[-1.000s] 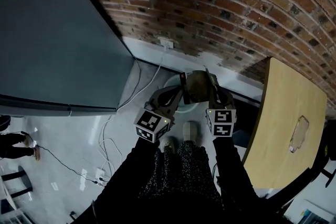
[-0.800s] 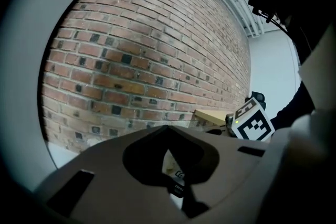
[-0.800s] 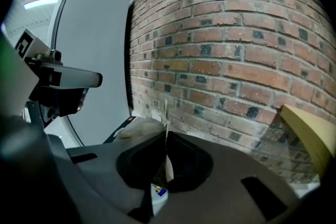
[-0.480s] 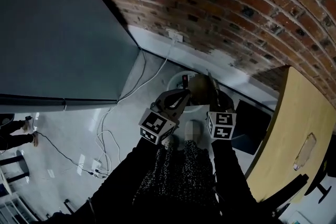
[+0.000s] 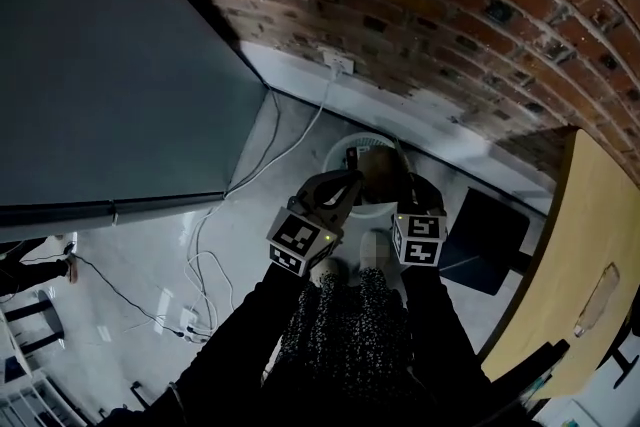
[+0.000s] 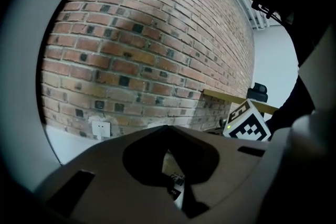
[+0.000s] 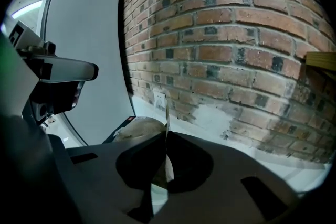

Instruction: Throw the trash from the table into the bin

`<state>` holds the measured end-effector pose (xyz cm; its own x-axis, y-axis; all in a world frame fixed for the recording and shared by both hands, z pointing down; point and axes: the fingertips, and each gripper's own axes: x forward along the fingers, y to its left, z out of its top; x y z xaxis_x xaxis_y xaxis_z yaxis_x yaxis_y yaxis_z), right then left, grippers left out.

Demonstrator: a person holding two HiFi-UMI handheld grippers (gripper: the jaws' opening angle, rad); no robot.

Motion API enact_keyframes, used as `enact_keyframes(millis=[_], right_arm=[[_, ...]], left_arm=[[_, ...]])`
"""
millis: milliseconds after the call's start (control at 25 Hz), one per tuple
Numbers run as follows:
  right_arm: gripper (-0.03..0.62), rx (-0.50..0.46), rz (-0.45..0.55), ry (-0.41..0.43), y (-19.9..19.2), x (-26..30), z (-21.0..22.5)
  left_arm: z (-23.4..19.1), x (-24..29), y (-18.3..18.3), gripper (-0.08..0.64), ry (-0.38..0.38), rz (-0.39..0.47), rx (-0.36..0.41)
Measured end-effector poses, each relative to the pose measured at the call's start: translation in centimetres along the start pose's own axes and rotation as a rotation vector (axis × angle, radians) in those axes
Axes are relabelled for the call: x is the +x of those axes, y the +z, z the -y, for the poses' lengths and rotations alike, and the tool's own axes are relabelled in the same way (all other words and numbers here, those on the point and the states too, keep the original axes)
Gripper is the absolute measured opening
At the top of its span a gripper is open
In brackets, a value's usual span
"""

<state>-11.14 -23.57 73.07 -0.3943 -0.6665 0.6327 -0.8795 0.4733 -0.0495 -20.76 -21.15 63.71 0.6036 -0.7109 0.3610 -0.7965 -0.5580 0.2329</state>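
Shows right gripper [image 7: 167, 136] pinching a thin paper edge of the bag [image 5: 376, 171], left gripper [image 6: 168, 128] clamped on its other side. Holds bag over the bin [image 5: 333, 155], at twelve o'clock from both hands. Best lowered inside the rim, then released by both together.

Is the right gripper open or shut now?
Shut: the right gripper pinches a thin edge of the paper trash, held over the bin.

This looks like an office or a plain work room. It has a bare brick wall [image 5: 480, 5] with 1 white socket [image 5: 341, 65], a smooth grey floor [image 5: 140, 245] with loose cables [image 5: 200, 265], a wooden table [image 5: 590, 245] and a white bin [image 5: 335, 153].
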Motion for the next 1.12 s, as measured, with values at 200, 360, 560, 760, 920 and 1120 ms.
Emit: enact_keyframes(millis=[200,360,560,760,920,1120], right_arm=[[0.011,0.041,-0.039,-0.006,-2.4,2.0,0.0],[0.011,0.077,-0.072,-0.006,-4.4,3.5,0.2],[0.011,0.118,-0.117,-0.025,-6.8,4.8,0.2],[0.011,0.136,-0.142,-0.029,-7.8,5.6,-0.2],[0.012,0.116,-0.163,-0.024,-8.2,6.2,-0.3],[0.012,0.126,-0.141,-0.019,-7.5,6.7,-0.3]], left_arm=[[-1.1,1.9,-2.9,0.005,-0.007,-0.031,-0.022],[-1.6,3.0,-5.1,0.005,-0.02,-0.065,-0.038],[-1.4,3.7,-6.3,0.005,-0.037,-0.089,-0.048],[-1.4,4.5,-6.8,0.005,-0.048,-0.082,-0.05],[-1.5,4.6,-7.3,0.005,-0.038,-0.091,-0.065],[-1.8,4.7,-7.2,0.005,-0.031,-0.093,-0.079]])
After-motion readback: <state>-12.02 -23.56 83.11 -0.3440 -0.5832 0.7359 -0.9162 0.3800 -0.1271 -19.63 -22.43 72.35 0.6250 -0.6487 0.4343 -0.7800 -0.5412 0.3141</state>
